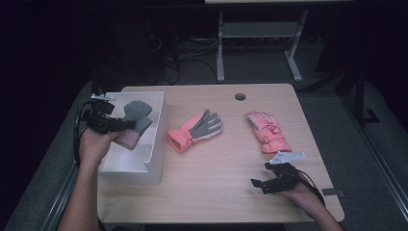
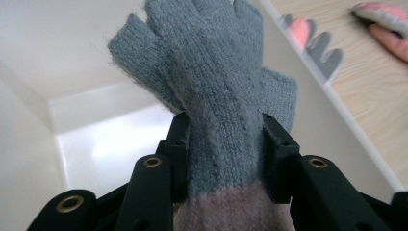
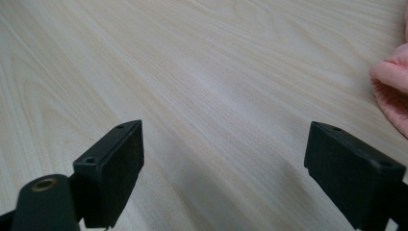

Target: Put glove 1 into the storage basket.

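My left gripper [image 1: 126, 125] is shut on a grey knitted fingerless glove [image 1: 137, 114] with a dusty pink cuff, holding it over the white box [image 1: 156, 144] at the table's left. In the left gripper view the glove [image 2: 216, 96] stands up between the two black jaws, with the box's white inside behind it. A pink and grey ski glove [image 1: 195, 130] lies palm up beside the box. Another pink ski glove [image 1: 267, 131] lies farther right. My right gripper [image 1: 255, 184] rests open near the front right of the table, jaws wide apart over bare wood [image 3: 223, 159].
The wooden table [image 1: 221, 192] has a cable hole [image 1: 240, 96] near its far edge. Beyond it stand a desk's metal legs [image 1: 220, 48] and cables on a dark floor. A pink glove edge [image 3: 392, 91] shows at the right of the right gripper view.
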Tool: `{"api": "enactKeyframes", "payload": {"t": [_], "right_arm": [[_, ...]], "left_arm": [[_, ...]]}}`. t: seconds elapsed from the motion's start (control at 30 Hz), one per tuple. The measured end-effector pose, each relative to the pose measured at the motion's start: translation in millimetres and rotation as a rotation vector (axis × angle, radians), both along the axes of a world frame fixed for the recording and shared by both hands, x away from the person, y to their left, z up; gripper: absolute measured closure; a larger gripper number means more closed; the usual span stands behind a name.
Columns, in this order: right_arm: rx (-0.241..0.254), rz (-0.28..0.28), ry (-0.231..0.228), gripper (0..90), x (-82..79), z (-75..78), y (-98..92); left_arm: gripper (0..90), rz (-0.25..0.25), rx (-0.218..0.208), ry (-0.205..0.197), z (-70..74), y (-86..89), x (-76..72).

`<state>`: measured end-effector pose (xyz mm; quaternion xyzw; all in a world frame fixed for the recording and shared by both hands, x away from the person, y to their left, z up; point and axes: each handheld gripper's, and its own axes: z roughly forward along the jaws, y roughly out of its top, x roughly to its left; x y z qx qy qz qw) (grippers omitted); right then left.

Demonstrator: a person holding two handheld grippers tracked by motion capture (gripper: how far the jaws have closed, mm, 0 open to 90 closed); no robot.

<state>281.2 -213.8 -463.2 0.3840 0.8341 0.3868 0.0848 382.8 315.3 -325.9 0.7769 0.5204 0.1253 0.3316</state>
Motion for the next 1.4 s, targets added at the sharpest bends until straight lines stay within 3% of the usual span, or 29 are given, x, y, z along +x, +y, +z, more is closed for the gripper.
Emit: {"api": "enactKeyframes", "payload": {"t": [0.2,0.37,0.43,0.53,0.57,0.8,0.97,1.07,1.17,1.4], "right_arm": [[-0.002,0.003,0.004,13.5,-0.2,-0.4,0.1],[0.002,0.002,0.008,13.5,0.0,-0.2,0.0],[0.000,0.002,0.008,13.5,-0.3,-0.1,-0.1],[-0.001,0.002,0.011,13.5,-0.4,-0.2,-0.2],[0.001,-0.004,0.016,13.5,-0.5,-0.1,-0.2],[0.000,0.003,0.012,13.6,-0.8,-0.3,-0.4],[-0.002,0.001,0.017,13.6,-0.7,-0.5,-0.2],[-0.004,0.005,0.015,13.6,-0.8,-0.8,-0.3],[-0.004,0.006,0.016,13.6,-1.0,-0.6,-0.8],[-0.007,0.006,0.016,13.7,-1.5,-0.5,-0.9]], "left_arm": [[62.0,0.057,0.052,0.045,-28.0,10.5,13.2],[61.9,0.072,0.100,0.073,-40.7,13.7,21.0],[61.9,0.081,0.097,0.090,-46.8,14.9,24.2],[61.6,0.072,0.141,0.111,-54.7,14.6,28.5],[61.6,0.077,0.132,0.120,-58.8,13.4,29.3],[61.2,0.087,0.156,0.146,-71.9,15.6,33.0],[60.1,0.094,0.213,0.162,-79.1,13.6,35.2],[58.7,0.101,0.239,0.193,-84.3,11.5,37.0],[53.4,0.115,0.269,0.185,-86.8,9.1,37.1],[37.6,0.132,0.279,0.174,-86.8,5.3,37.9]]}}
